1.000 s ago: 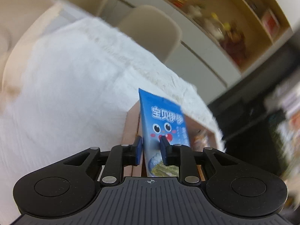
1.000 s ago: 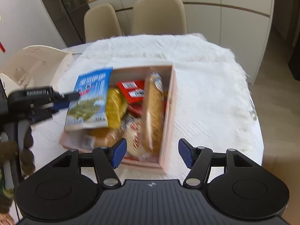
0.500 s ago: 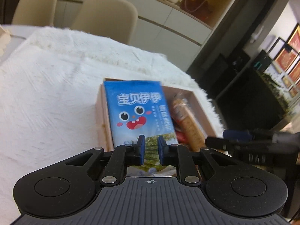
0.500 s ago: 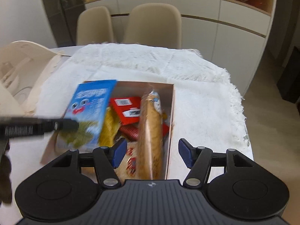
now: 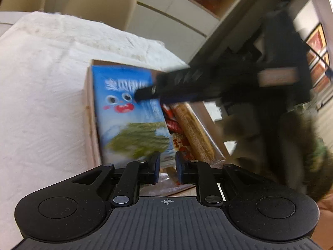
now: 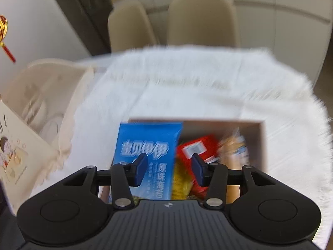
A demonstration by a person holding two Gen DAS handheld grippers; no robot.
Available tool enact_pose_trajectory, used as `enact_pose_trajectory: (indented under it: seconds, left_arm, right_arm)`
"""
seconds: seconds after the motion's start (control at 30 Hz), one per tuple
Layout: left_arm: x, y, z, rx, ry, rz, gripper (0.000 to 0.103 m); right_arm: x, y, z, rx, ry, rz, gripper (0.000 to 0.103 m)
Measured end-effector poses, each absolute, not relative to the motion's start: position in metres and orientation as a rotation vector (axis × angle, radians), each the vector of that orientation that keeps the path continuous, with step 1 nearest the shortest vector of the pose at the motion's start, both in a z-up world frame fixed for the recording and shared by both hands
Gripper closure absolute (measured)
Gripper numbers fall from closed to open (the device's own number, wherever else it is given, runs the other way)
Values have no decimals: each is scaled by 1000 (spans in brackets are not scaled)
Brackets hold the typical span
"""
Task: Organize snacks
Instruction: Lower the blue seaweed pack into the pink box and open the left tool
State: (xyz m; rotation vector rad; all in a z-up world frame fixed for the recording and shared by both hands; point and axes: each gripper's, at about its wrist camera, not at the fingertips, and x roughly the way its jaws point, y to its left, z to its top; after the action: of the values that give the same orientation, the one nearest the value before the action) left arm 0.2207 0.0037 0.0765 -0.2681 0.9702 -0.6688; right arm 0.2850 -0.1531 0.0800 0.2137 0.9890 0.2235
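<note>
A blue seaweed snack packet with a cartoon face lies at the left side of the open wooden box. My left gripper sits just behind the packet's near edge with its jaws a little apart, holding nothing. My right gripper is open above the box, one finger over the blue packet; a fingertip shows over the packet in the left wrist view. A red packet, a yellow packet and a long biscuit roll lie in the box.
The box stands on a white fuzzy cloth over a round table. Beige chairs stand at the far side. A cream bag and a printed card are at the left. The table edge falls off at the right.
My left gripper has let go of the blue packet, which now lies in the box, and its jaws have parted slightly. My right gripper has moved down and forward over the packet.
</note>
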Motion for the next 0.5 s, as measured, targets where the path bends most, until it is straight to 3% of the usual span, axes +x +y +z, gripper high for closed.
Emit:
enact_pose_trajectory:
  seconds: [0.23, 0.33, 0.5]
  left_arm:
    - [216, 33, 100, -370, 792, -583, 84]
    - [230, 31, 96, -399, 800, -541, 84]
    - [254, 1, 87, -314, 828, -511, 84]
  right_arm:
    - [265, -182, 72, 212, 1025, 200, 59]
    - [246, -192, 78, 192, 1021, 197, 70]
    - [224, -203, 95, 159, 900, 103, 69]
